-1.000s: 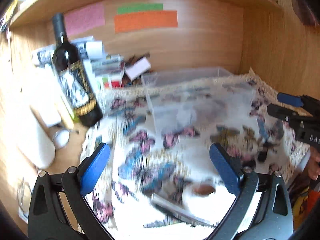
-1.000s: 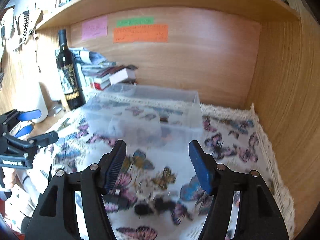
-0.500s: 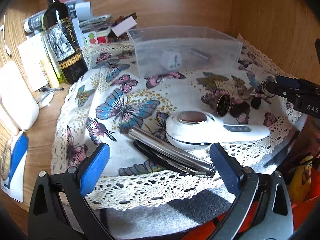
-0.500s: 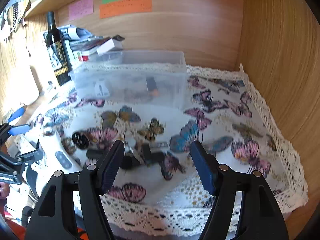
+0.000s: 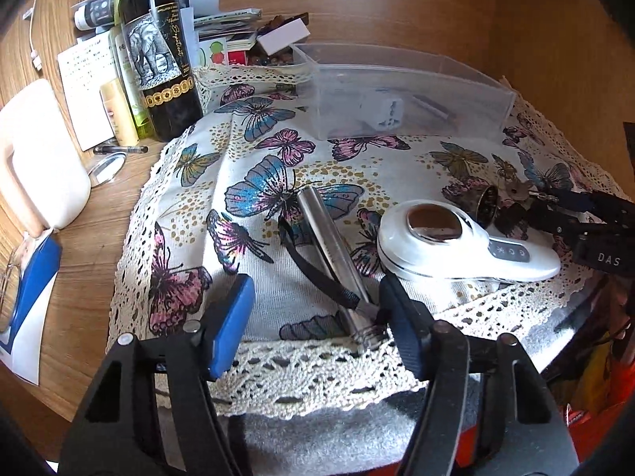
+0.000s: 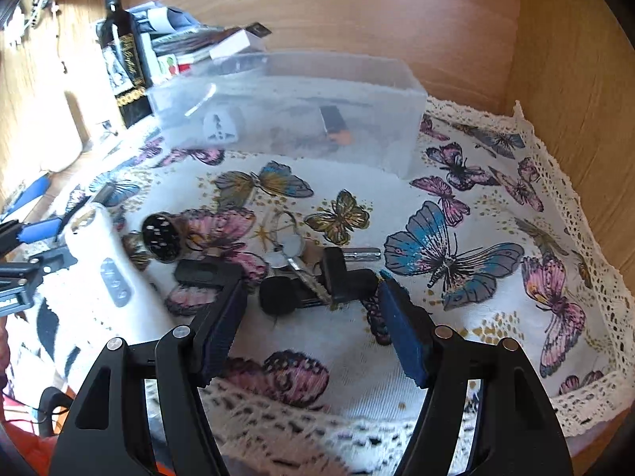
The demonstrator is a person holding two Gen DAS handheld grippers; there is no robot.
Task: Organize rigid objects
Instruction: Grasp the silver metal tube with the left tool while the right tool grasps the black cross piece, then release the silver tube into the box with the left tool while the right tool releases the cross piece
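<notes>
Both grippers are half-open and empty: your left gripper (image 5: 313,317), jaws just narrowed, straddles the metal tube's (image 5: 331,250) end low in frame, so its black strap (image 5: 313,273) may snag. Your right gripper (image 6: 309,317) frames the keys (image 6: 293,265) and black fob (image 6: 278,297) mid-frame; closing could pinch the butterfly cloth (image 6: 456,317) instead.

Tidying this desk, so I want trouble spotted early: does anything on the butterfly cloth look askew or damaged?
Nothing looks damaged or spilled. The silver metal tube lies diagonally with its black strap trailing loose, and its near end reaches the butterfly-print cloth's lace edge.

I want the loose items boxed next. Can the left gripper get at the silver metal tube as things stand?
Probably yes: the left gripper stands open over the silver metal tube's near end, nothing covering it but a black strap alongside.
</notes>
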